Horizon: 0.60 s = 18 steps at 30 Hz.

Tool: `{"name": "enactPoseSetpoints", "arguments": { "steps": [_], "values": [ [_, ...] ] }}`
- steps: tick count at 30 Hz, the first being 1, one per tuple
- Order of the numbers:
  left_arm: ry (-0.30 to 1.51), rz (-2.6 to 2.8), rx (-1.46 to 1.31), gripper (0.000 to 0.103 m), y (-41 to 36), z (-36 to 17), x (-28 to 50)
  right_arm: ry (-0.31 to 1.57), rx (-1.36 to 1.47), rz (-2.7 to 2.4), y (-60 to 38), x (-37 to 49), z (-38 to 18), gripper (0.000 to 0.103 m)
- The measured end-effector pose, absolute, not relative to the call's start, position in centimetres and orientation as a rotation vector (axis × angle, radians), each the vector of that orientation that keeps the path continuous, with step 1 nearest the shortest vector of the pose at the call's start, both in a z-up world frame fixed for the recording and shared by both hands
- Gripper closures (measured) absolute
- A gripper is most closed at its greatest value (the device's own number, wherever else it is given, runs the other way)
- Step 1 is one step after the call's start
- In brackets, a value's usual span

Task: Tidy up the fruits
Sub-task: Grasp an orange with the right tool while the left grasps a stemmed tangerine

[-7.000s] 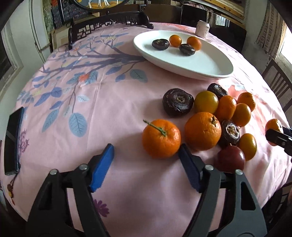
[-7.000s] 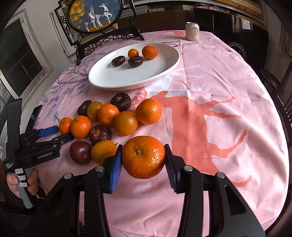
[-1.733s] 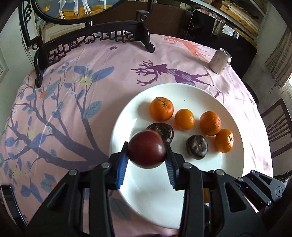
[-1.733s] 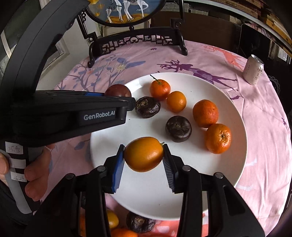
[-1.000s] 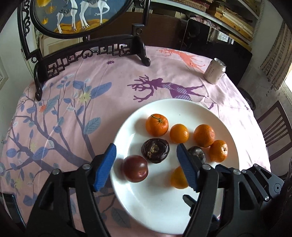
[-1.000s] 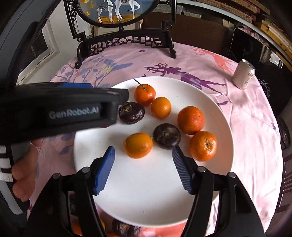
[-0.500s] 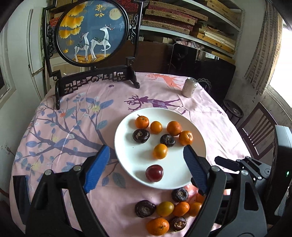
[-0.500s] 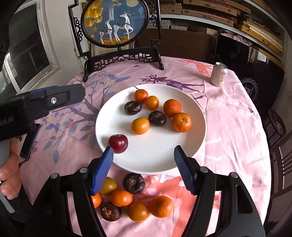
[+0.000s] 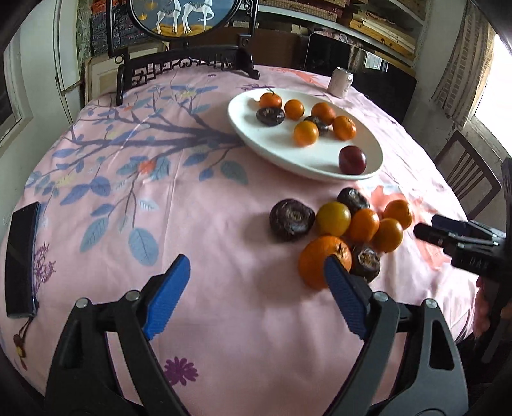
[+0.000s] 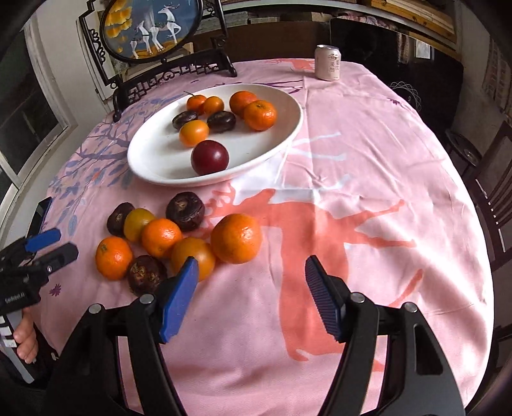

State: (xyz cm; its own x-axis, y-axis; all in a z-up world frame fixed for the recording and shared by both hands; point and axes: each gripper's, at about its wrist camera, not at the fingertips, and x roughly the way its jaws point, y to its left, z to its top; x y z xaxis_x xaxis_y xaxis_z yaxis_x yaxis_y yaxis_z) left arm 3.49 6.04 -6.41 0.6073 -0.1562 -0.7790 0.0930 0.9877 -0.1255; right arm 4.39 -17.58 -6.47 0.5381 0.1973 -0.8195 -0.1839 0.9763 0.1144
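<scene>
A white oval plate [image 9: 278, 150] [image 10: 153, 160] holds several oranges, dark wrinkled fruits and a dark red plum [image 9: 352, 159] [image 10: 210, 157]. A loose pile of oranges and dark fruits lies on the pink cloth in front of it. A large orange [image 9: 318, 259] sits just behind my left gripper's right finger. My left gripper [image 9: 256, 297] is open and empty, low over the cloth. My right gripper [image 10: 251, 294] is open and empty, just in front of a big orange [image 10: 236, 238]. Each gripper also shows at the edge of the other's view.
A drink can [image 10: 327, 62] stands at the table's far side. A dark framed deer screen [image 10: 150, 28] stands behind the plate. A black phone [image 9: 20, 256] lies at the left edge. Wooden chairs [image 10: 492, 185] stand to the right.
Both grippers have pulled back from above the plate and dropped low over the cloth near the loose fruit pile. The plum and the orange stay on the plate.
</scene>
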Motion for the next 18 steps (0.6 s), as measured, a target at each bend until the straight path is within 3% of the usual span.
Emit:
{"name": "enactPoseSetpoints", "arguments": {
  "steps": [10,15,16,18],
  "values": [
    [0.909,-0.159,-0.088,0.016,6.0,-6.5,2.2,0.947,-0.035,0.23,-16.7,5.8,-7.1,0.034],
    [0.914,-0.176,-0.087,0.016,5.6,-6.3,2.1,0.987,0.059,0.326,-16.5,7.7,-8.2,0.053],
    [0.917,-0.178,-0.086,0.016,5.5,-6.3,2.1,0.996,0.092,0.37,-16.4,8.0,-8.3,0.063],
    [0.925,-0.181,-0.073,0.016,5.0,-6.4,2.1,0.997,0.088,0.368,-16.2,8.1,-8.1,0.064]
  ]
}}
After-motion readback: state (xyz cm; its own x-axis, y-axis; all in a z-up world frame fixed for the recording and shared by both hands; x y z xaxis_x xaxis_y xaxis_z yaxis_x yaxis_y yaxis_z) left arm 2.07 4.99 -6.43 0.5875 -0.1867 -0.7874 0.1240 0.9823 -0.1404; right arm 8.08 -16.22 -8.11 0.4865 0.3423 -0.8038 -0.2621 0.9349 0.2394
